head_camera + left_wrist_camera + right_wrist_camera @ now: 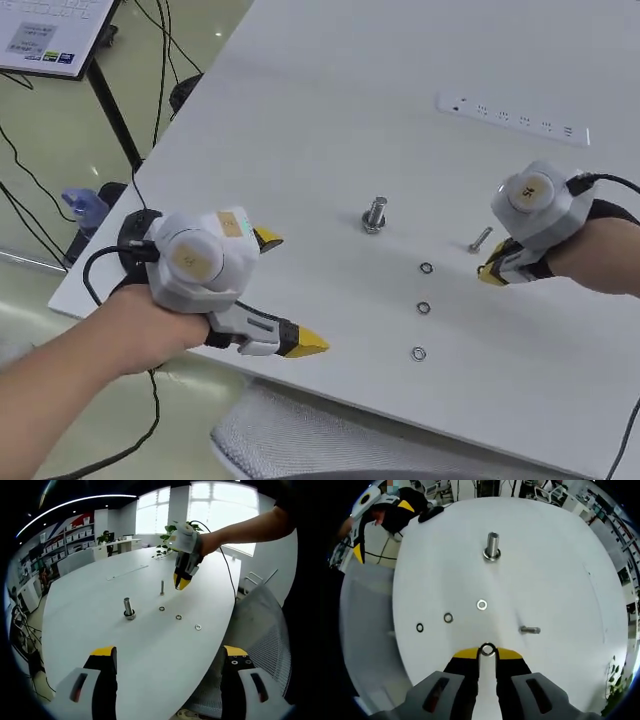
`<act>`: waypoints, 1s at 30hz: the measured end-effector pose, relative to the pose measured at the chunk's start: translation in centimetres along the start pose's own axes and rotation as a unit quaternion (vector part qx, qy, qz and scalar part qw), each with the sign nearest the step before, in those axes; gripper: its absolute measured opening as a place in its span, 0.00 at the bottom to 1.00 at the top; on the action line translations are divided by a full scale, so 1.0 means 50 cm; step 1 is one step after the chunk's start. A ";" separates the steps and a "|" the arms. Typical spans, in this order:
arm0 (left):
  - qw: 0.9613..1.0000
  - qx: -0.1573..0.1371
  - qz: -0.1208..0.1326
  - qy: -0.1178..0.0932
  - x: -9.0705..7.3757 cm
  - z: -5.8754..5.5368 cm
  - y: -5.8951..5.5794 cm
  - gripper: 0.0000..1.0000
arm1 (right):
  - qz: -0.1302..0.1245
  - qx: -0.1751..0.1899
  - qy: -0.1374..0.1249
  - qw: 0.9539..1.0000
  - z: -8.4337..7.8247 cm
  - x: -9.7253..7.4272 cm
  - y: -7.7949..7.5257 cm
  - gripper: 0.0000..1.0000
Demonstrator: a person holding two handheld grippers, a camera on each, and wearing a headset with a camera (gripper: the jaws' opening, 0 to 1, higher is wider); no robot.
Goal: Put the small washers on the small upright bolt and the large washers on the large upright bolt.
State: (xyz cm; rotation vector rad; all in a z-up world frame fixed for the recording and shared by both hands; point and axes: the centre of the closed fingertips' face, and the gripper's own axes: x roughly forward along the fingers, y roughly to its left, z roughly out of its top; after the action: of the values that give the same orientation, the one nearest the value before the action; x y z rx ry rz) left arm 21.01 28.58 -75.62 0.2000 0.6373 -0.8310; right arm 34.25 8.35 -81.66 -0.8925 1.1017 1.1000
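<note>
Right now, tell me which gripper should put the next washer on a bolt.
Right. The right gripper pinches a silver metal washer at its yellow tips, beside the small upright steel bolt. The left gripper hangs open and empty at the near edge of the white table, farther off.

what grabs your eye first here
The right gripper, jaws shut on a washer beside the small bolt. The large bolt stands midway across the white table, three loose washers in a row near it; the left gripper hangs open at the near edge.
</note>
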 end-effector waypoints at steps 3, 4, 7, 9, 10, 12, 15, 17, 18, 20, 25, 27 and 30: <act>1.000 0.002 0.000 0.005 0.001 -0.001 -0.002 0.85 | -0.005 0.012 -0.003 1.000 -0.006 -0.003 -0.018 0.12; 1.000 0.004 0.000 0.006 0.001 -0.001 -0.001 0.85 | -0.007 0.013 -0.004 1.000 -0.007 -0.003 -0.023 0.12; 1.000 0.002 0.000 0.006 -0.001 -0.001 0.002 0.85 | -0.014 0.020 -0.006 1.000 -0.007 -0.008 -0.042 0.12; 1.000 0.003 0.001 0.006 -0.002 -0.001 0.005 0.85 | -0.019 0.024 -0.009 0.999 -0.004 -0.012 -0.054 0.12; 1.000 0.005 0.000 0.006 -0.002 -0.001 0.007 0.85 | -0.021 0.025 -0.010 0.999 -0.002 -0.014 -0.059 0.12; 1.000 0.007 0.001 0.007 -0.002 -0.002 0.010 0.86 | -0.026 0.025 -0.014 0.999 0.003 -0.020 -0.069 0.12; 1.000 0.007 0.001 0.008 -0.001 -0.002 0.013 0.86 | -0.031 0.023 -0.017 0.999 0.009 -0.024 -0.081 0.12; 1.000 0.007 0.000 0.010 0.001 -0.003 0.015 0.86 | -0.034 0.023 -0.018 0.999 0.013 -0.026 -0.089 0.12; 1.000 0.007 0.000 0.010 0.002 -0.004 0.016 0.86 | -0.035 0.022 -0.019 0.999 0.016 -0.027 -0.095 0.12; 1.000 0.006 0.000 0.010 0.003 -0.003 0.017 0.86 | -0.037 0.021 -0.021 0.999 0.021 -0.028 -0.100 0.12; 1.000 0.003 -0.003 0.006 0.006 -0.003 0.017 0.87 | -0.040 0.018 -0.026 0.999 0.036 -0.025 -0.114 0.12; 1.000 0.001 -0.004 0.007 0.007 -0.005 0.016 0.88 | -0.040 0.017 -0.026 0.999 0.040 -0.021 -0.116 0.12; 1.000 -0.002 -0.007 0.007 0.008 -0.007 0.015 0.89 | -0.038 0.013 -0.026 0.999 0.045 -0.014 -0.117 0.12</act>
State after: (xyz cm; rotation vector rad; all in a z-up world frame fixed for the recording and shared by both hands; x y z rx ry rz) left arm 21.60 28.98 -76.20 0.1985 0.6544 -0.8434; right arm 40.36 8.92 -80.28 -0.8736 1.0300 1.0376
